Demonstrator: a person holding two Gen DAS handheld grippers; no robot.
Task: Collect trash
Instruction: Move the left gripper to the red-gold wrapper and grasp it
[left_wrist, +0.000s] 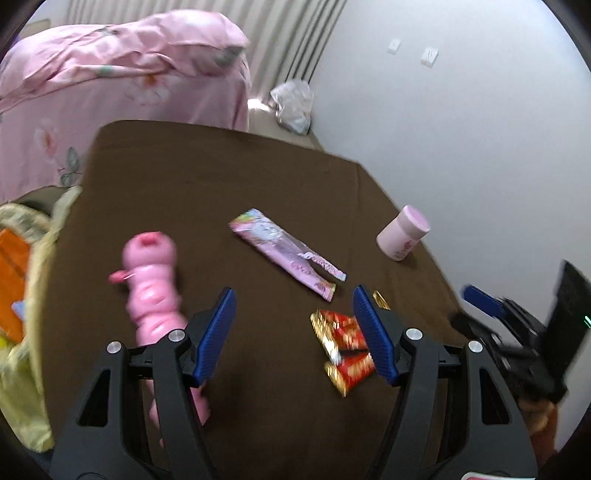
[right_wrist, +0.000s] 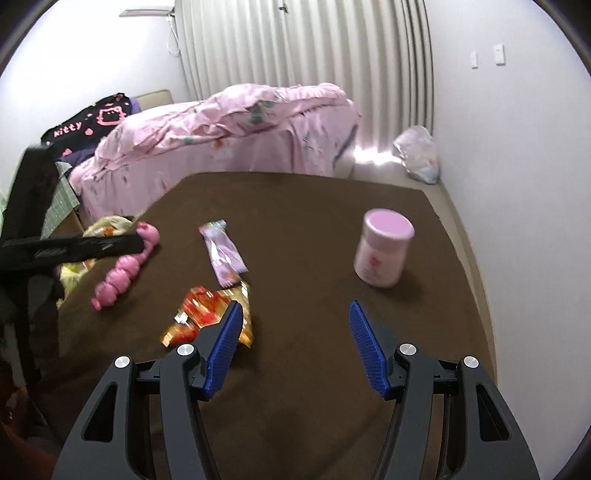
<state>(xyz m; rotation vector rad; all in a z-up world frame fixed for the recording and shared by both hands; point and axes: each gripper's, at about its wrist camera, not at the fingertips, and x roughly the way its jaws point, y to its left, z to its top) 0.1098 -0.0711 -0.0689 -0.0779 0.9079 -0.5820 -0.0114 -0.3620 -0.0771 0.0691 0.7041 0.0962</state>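
Note:
A crumpled red and gold wrapper (left_wrist: 341, 341) lies on the brown-covered table (left_wrist: 177, 166), partly behind the right finger of my left gripper (left_wrist: 294, 295), which is open with nothing between its jaws. Beyond it lies a long pink and purple wrapper (left_wrist: 284, 251). In the right wrist view the red and gold wrapper (right_wrist: 205, 314) sits just left of my right gripper (right_wrist: 295, 306), which is open and empty over bare cloth. The pink and purple wrapper (right_wrist: 223, 254) lies farther off. My right gripper (left_wrist: 491, 306) also shows at the table's right edge.
A pink segmented toy (left_wrist: 153, 291) lies at the left, and a pink jar (right_wrist: 384, 253) stands at the right. A yellow bag (left_wrist: 26, 291) with orange contents hangs off the table's left edge. Behind are a bed with pink bedding (right_wrist: 240, 125) and a plastic bag (right_wrist: 417, 155) on the floor.

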